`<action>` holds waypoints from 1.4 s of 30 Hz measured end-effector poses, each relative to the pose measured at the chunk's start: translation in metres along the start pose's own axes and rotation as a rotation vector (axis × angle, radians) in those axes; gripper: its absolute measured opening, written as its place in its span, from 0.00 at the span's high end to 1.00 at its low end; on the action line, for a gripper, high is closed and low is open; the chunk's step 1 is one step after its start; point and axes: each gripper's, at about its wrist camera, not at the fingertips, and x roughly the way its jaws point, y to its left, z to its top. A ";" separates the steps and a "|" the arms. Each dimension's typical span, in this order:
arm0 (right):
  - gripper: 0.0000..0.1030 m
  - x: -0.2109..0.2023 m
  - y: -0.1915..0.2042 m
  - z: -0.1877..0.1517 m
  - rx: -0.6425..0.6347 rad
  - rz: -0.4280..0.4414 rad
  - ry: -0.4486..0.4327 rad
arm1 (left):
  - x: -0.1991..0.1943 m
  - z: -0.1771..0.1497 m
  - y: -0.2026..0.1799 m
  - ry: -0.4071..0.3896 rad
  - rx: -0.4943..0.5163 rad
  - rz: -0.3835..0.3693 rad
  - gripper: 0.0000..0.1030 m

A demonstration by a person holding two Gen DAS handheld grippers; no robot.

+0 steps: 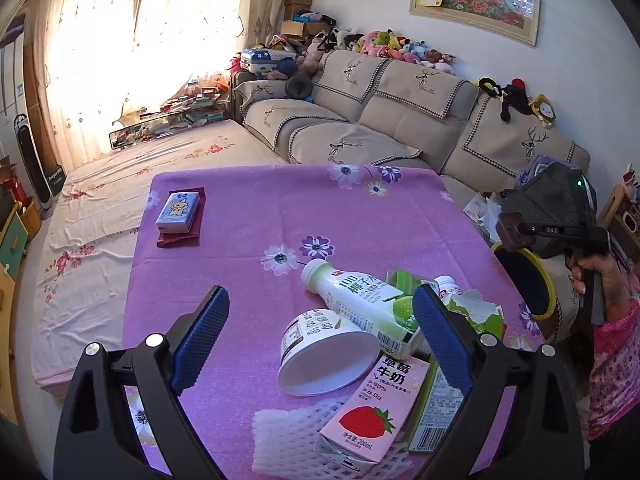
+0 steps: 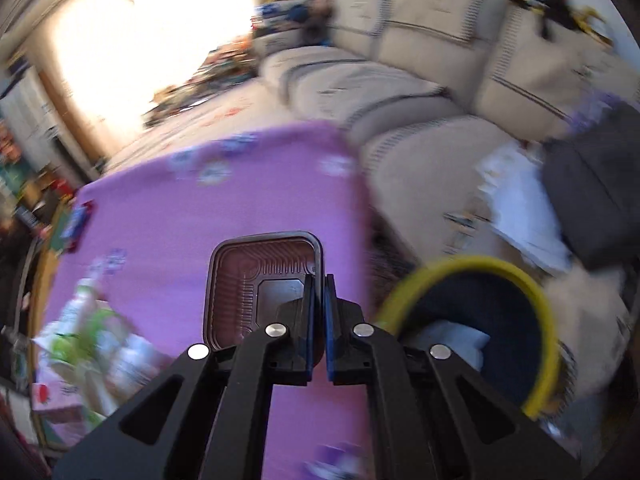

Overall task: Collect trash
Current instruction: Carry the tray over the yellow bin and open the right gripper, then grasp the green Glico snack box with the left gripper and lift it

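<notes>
My left gripper (image 1: 320, 320) is open above a pile of trash on the purple tablecloth (image 1: 248, 216): a white coconut-drink bottle (image 1: 360, 300), a white paper cup (image 1: 326, 354) on its side, a pink strawberry milk carton (image 1: 372, 408), green cartons (image 1: 476, 316) and white foam netting (image 1: 288, 436). My right gripper (image 2: 319, 308) is shut on the rim of a dark brown plastic tray (image 2: 256, 280), held over the table's right edge next to a yellow-rimmed dark bin (image 2: 480, 320). The right gripper's body (image 1: 552, 216) shows at right in the left wrist view, above the bin (image 1: 524, 284).
A blue tissue pack (image 1: 178, 210) lies on a red cloth at the table's far left. A beige sofa (image 1: 360, 128) with plush toys stands behind the table. Papers and a dark bag (image 2: 592, 192) lie on the sofa by the bin. The right wrist view is motion-blurred.
</notes>
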 end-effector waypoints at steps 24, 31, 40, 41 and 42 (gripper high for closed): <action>0.59 0.040 -0.117 -0.071 0.165 -0.178 0.054 | 0.006 -0.023 -0.122 0.106 0.267 -0.140 0.11; 0.56 0.003 -0.084 -0.090 0.128 -0.082 -0.027 | 0.027 -0.062 -0.154 0.222 0.325 -0.216 0.11; 0.51 -0.030 -0.040 -0.105 0.070 -0.008 -0.093 | 0.048 -0.090 -0.146 0.306 0.279 -0.202 0.11; 0.51 -0.032 -0.037 -0.106 0.065 -0.005 -0.097 | 0.050 -0.092 -0.144 0.313 0.276 -0.197 0.11; 0.51 -0.034 -0.034 -0.107 0.063 0.000 -0.100 | 0.051 -0.093 -0.144 0.318 0.275 -0.193 0.11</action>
